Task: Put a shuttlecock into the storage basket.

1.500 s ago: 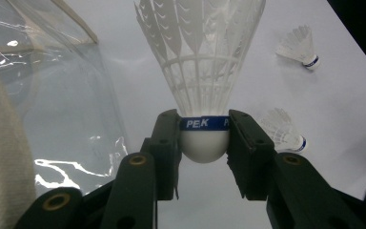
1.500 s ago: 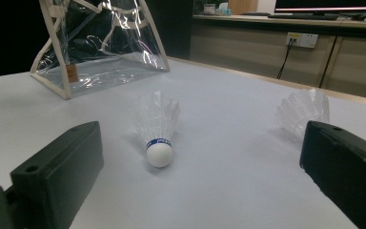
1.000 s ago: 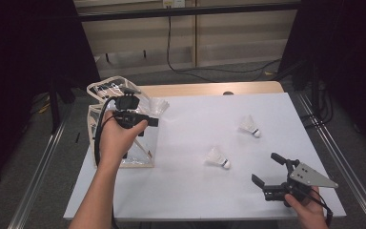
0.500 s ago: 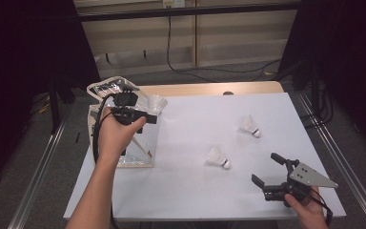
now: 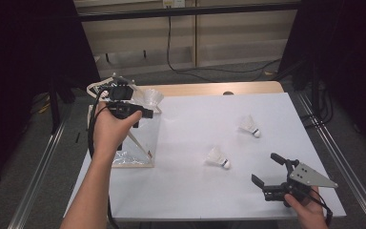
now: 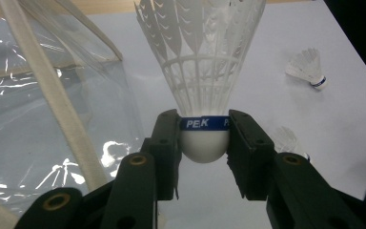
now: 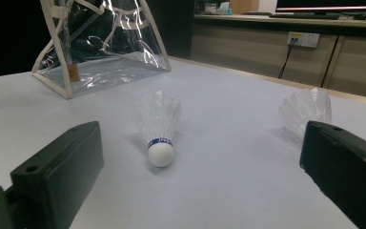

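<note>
Left gripper view: left gripper (image 6: 205, 143) pinches the shuttlecock (image 6: 204, 71) by its cork, lifted slightly higher over the clear bag (image 5: 140, 138), so drop-in looks close. Right gripper (image 5: 272, 173) sits wide open, empty.

A white counter (image 5: 190, 191) with a pale wooden strip along its far edge stands on a grey floor (image 5: 24, 191); metal rails (image 5: 38, 167) run along the floor on either side; black curtains (image 5: 24, 57) hang to the left and right; behind, a beige panelled wall (image 5: 228, 38) carries a socket, a black cable (image 5: 169, 43) trailing down from it to the floor; light falls evenly on the counter, the sides staying dark.
</note>
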`<state>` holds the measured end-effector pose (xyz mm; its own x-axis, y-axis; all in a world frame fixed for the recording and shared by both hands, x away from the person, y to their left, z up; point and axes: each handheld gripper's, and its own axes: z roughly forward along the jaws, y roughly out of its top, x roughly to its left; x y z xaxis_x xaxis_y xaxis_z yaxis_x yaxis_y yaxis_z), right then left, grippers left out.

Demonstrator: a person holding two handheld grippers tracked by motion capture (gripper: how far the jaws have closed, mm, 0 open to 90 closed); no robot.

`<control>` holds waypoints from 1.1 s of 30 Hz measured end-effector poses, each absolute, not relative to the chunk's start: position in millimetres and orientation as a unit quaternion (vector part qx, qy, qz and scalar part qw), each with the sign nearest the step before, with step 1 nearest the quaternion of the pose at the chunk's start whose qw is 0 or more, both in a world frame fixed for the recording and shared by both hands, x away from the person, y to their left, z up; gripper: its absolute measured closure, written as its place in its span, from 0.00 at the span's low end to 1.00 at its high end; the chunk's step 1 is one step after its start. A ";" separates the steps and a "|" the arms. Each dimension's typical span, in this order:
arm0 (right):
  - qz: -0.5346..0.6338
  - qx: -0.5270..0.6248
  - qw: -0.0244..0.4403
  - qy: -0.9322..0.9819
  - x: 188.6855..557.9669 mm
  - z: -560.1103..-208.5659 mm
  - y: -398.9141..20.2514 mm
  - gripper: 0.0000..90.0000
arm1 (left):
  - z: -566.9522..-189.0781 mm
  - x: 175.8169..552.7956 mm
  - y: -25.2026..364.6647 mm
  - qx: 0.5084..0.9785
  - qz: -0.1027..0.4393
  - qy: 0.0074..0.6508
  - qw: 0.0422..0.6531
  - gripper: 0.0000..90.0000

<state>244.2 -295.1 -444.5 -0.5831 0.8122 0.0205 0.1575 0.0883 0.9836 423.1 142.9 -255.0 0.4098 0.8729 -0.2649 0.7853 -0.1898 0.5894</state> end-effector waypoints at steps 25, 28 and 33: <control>0.573 0.356 0.286 0.681 244.2 -444.5 -295.4 0.00 | -228.9 427.1 150.4 0.764 0.071 0.547 0.334 0.73; 0.573 0.355 0.287 0.681 244.3 -444.4 -295.7 0.00 | -227.2 427.3 151.8 0.764 0.070 0.547 0.334 0.73; 0.573 0.355 0.286 0.681 244.2 -444.4 -295.4 0.00 | -226.3 429.0 154.5 0.763 0.073 0.551 0.331 0.73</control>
<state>244.2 -295.4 -444.4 -0.5841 0.8115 0.0174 0.1559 0.0912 0.9836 429.0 154.5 -226.3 0.3826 0.8884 -0.2538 0.7918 -0.1737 0.5856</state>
